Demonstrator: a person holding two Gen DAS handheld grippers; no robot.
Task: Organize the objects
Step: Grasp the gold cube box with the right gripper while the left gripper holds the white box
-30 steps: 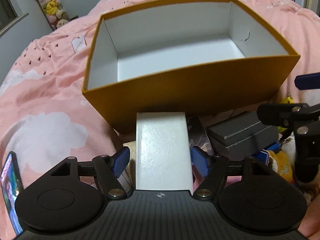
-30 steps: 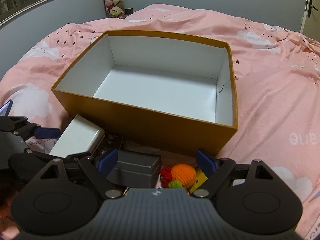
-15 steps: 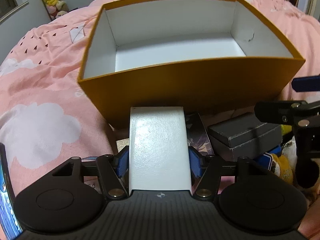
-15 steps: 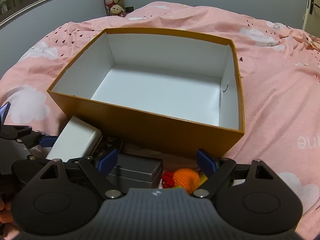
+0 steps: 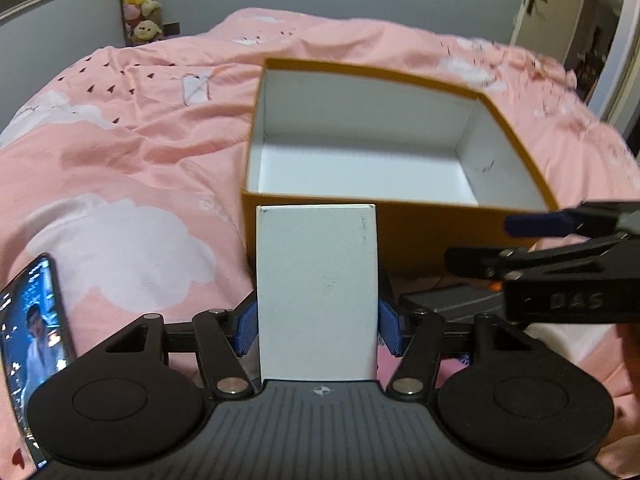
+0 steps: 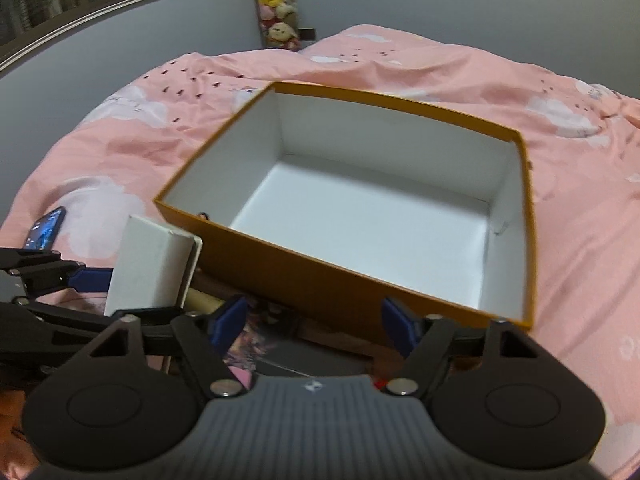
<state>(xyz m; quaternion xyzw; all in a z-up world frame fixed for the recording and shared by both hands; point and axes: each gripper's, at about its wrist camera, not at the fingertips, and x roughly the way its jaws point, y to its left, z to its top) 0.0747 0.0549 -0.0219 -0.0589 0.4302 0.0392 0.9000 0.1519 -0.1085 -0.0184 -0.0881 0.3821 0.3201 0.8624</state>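
Grey walls are enclosing a bed under one pink duvet with white cloud prints, and one column of plush toys is hanging against the far wall. One large open cardboard box, orange outside and white inside, is sitting on the duvet with nothing in it.

Left tongs are gripping one small white rectangular carton, both blue pads pressing its sides; their jaws have just been closing onto it. That white carton is hanging clear of the duvet, just in front of the orange box's near wall, near its left corner as the right wrist view shows it, and outside the box.

Right tongs are standing apart with nothing between the pads, though the jaws have just been narrowing. Below them, against the box's near wall, one dark grey flat box and one printed card with pink and purple artwork are lying on the duvet; a bit of red is peeking out beside them, too hidden to identify.

One smartphone with a lit screen is lying on the duvet to the left.
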